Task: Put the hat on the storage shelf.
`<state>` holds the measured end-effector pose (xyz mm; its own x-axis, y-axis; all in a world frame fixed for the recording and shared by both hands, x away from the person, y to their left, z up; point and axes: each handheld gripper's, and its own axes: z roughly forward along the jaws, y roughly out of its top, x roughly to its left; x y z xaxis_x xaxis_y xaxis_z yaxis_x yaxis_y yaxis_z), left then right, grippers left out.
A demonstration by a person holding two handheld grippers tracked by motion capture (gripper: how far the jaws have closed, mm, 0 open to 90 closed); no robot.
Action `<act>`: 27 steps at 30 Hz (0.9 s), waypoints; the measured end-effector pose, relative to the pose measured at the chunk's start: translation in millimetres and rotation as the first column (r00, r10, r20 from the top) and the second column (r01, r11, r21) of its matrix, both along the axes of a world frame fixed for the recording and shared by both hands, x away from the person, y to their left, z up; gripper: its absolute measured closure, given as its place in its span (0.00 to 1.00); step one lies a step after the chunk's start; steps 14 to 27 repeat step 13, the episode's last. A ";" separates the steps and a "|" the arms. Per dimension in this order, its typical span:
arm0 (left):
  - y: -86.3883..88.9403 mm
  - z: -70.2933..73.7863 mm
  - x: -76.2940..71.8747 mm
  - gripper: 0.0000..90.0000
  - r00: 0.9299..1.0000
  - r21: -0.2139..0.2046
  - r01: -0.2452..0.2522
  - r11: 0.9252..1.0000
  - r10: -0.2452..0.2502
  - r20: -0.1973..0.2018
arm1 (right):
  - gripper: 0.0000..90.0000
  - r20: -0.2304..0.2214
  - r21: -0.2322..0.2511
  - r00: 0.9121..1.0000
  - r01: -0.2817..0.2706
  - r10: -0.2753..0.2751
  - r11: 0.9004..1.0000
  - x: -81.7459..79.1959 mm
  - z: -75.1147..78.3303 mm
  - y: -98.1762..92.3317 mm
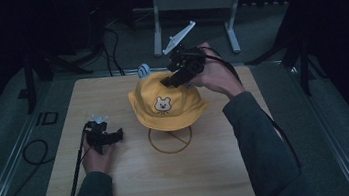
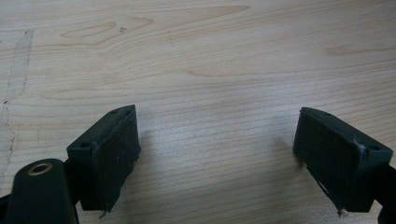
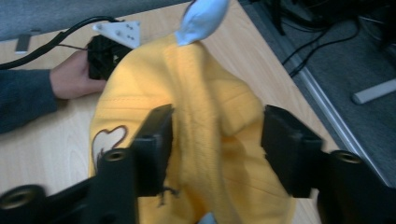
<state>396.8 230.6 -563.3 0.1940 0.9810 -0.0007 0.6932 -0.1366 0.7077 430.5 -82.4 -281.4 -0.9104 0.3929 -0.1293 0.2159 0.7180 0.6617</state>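
Hat (image 1: 168,101), yellow and perched on its wire stand (image 1: 170,140) mid-table, sits directly between the spread jaws of the right gripper (image 3: 217,140) (crown ridge untouched), while the left gripper (image 2: 217,154), jaws apart and empty, rests well left of the hat.

No legible text, numbers or brand marks. Sole sign: a cartoon bear face on the yellow hat (image 1: 166,99) front.
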 end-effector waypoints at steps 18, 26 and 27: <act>0.0 0.0 0.0 0.16 1.000 0.000 0.000 1.000 0.000 0.000 | 0.23 0.065 0.060 0.997 0.040 -0.043 0.997 -9.5 16.4 -19.2; 0.0 0.0 0.0 0.16 1.000 0.000 0.000 1.000 0.000 0.000 | 0.23 0.065 0.060 0.997 0.040 -0.043 0.997 -9.5 16.4 -19.2; 0.0 0.0 0.0 0.16 1.000 0.000 0.000 1.000 0.000 0.000 | 0.23 0.065 0.060 0.997 0.040 -0.043 0.997 -9.5 16.4 -19.2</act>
